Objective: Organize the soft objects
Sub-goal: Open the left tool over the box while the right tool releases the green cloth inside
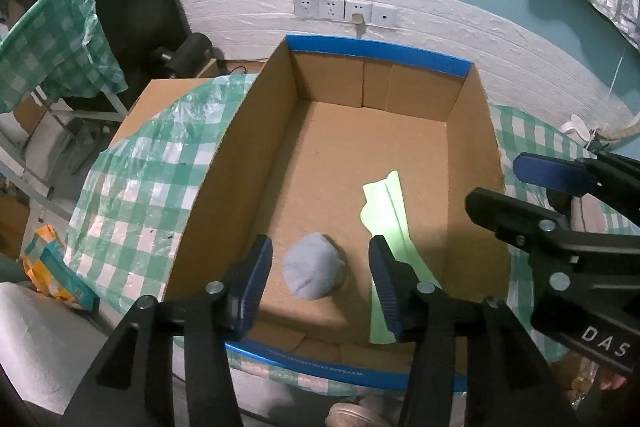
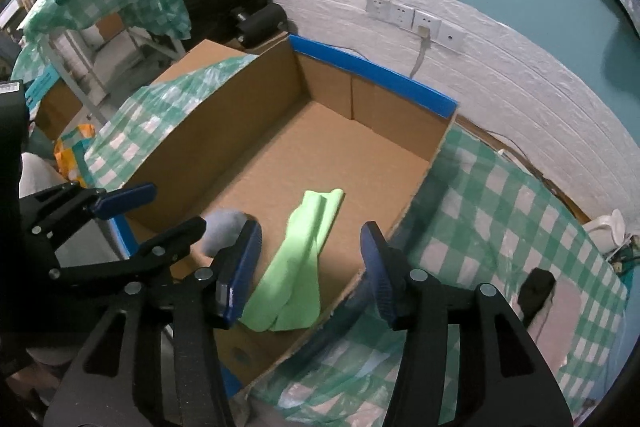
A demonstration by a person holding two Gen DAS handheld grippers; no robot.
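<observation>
Soft things lie inside the open cardboard box [image 1: 472, 131]: a pale blue-grey ball of cloth [image 1: 313, 265], rounded and fuzzy, near the box's near wall, and beside it a light green cloth [image 2: 298, 267], long, folded lengthwise and slightly creased, running from the near wall toward the middle of the floor. The box, edged with blue tape, sits on a counter [image 2: 520, 211] covered in green-and-white checked plastic, its far end toward the counter's back edge. Left tongs [image 1: 320, 287] hang wide open above the ball, holding nothing. Right tongs [image 2: 310, 267] are likewise spread apart and empty, over the green cloth.
</observation>
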